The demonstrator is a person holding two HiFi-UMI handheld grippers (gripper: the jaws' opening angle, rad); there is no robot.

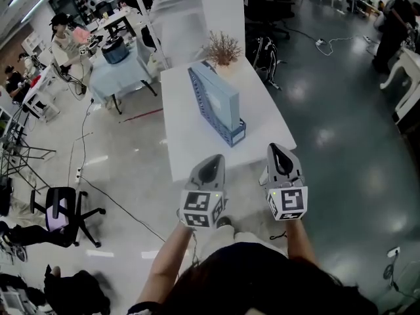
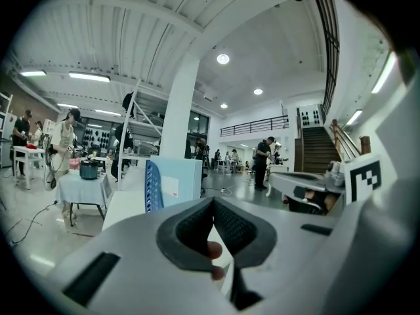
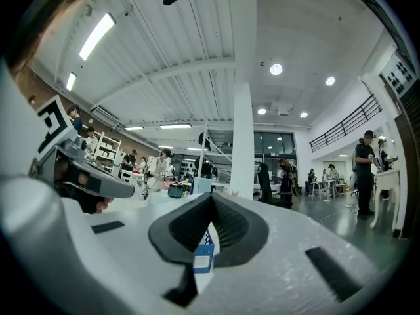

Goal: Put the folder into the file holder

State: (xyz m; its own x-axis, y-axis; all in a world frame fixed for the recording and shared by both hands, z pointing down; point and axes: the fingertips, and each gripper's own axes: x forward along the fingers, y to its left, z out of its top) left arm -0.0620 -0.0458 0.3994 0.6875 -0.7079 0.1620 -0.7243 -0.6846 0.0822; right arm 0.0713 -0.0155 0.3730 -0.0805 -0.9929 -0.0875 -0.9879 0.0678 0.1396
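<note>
Open workshop hall, white table (image 1: 190,151) just ahead. Holder (image 1: 231,135) stands mid-table with the pale folder (image 1: 220,94) upright inside it; looks already filed. Left gripper (image 1: 211,159) and right gripper (image 1: 278,152) are both closed on nothing, at the near edge. Folder is probably light, stiff and smooth; pinch its top edge if reseating.

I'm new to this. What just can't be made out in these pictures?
- Right gripper view: the file holder is mostly hidden behind the shut right gripper.
- Left gripper view: the label on the folder is too small to read.
- Head view: whether the file holder holds one folder or several is too small to tell.
</note>
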